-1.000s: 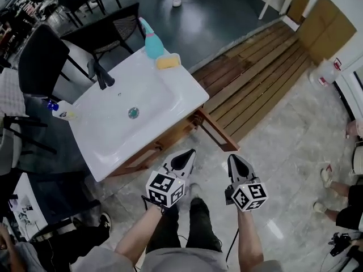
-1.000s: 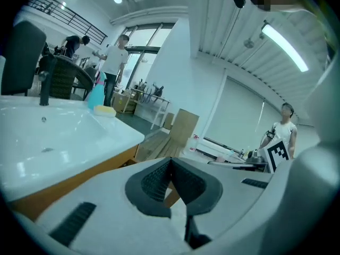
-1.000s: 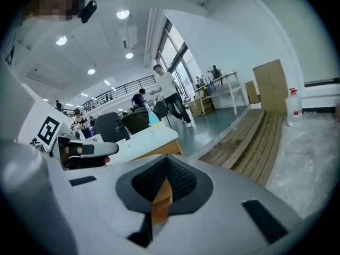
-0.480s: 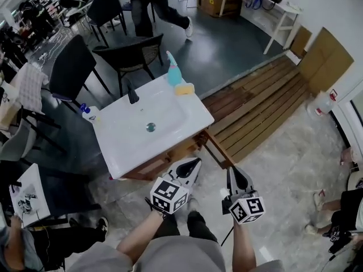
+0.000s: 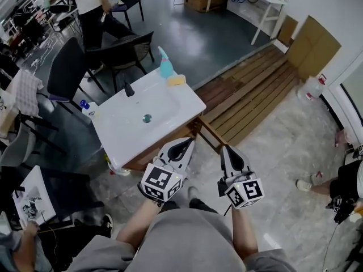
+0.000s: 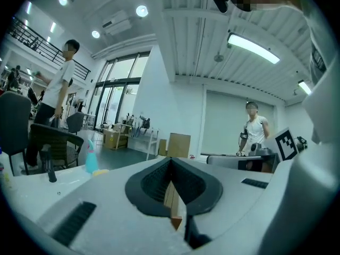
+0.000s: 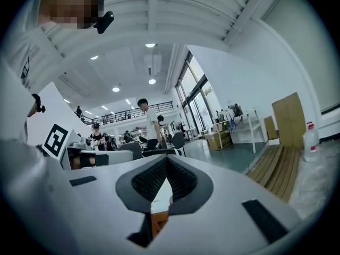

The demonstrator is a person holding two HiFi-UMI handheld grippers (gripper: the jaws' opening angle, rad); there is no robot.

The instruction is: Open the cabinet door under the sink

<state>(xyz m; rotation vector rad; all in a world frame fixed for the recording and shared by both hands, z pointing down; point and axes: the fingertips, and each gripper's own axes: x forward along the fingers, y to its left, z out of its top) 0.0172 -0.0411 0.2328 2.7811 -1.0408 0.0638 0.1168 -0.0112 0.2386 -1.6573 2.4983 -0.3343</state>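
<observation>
A white sink with a black faucet tops a wooden cabinet, whose front I see only as a thin strip from steeply above. A wooden bar juts out at the cabinet's right corner; I cannot tell whether it belongs to a door. My left gripper is held in the air in front of the cabinet, shut and empty. My right gripper hovers to its right, over the floor, also shut and empty. In the left gripper view the left gripper has its pads together, as does the right gripper in the right gripper view.
A teal bottle and a yellow sponge sit at the sink's far corner. Black chairs stand behind it, and a small bottle at its left. Wooden decking lies to the right. People stand at the back and at the right edge.
The view has pulled back from the sink, which looks smaller and farther. Both grippers stay shut side by side, now higher and nearer the camera. The person at the back has walked left.
</observation>
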